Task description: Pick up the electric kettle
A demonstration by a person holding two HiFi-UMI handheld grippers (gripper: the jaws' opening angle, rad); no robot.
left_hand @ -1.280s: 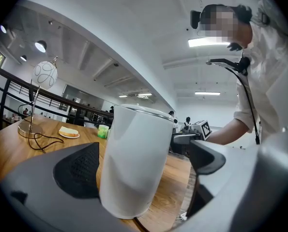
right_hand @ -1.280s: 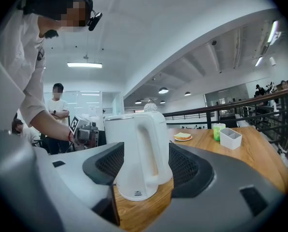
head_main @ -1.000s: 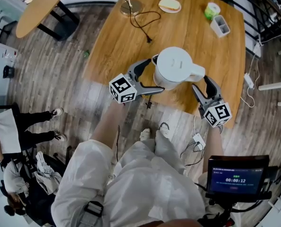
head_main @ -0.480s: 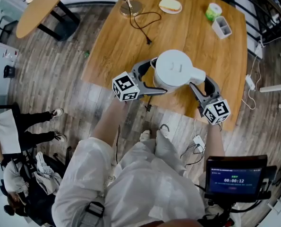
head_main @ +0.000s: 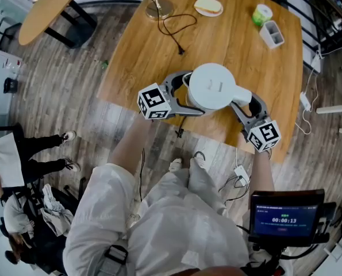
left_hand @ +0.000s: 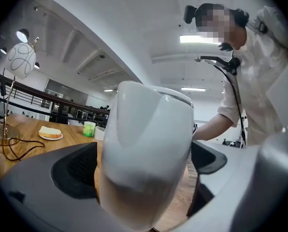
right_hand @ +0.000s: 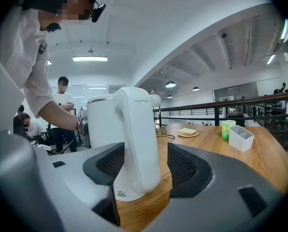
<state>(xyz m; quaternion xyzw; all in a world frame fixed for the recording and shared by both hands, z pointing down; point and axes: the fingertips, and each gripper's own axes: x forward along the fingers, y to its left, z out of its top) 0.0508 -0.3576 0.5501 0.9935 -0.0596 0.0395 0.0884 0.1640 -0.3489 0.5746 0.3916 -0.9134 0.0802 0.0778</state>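
- Kettle (head_main: 214, 85), white and lidded, sits close to the near edge of the wooden surface (head_main: 159, 45). It is between our two tools and well apart from the lamp (head_main: 158, 7), bread plate (head_main: 208, 6) and green cup (head_main: 261, 13) at the far side.
- We judge the step in hand to be the grip just ahead of the lift. In the right gripper view the base looks to rest on the wood, though we cannot rule out a hairline of air beneath it.
- Left tongs (head_main: 188, 94) are clenched on the kettle's rounded body at the spout side. The left gripper view shows the white wall filling the space between the pads (left_hand: 81, 166).
- Right tongs (head_main: 243, 101) are closed round the handle (right_hand: 136, 139). One pad is against it and only a sliver of wood shows beside the other, so we read that as grasping too.
- Our left forearm (head_main: 133, 145) and right forearm (head_main: 262, 174) reach forward and down over the near edge. The tools angle inward toward each other from either side.
- Next move, in our judgement, calls for raising both sides together and level with an even squeeze. The smooth curved body could slip from the left pads and tip the kettle toward its spout.
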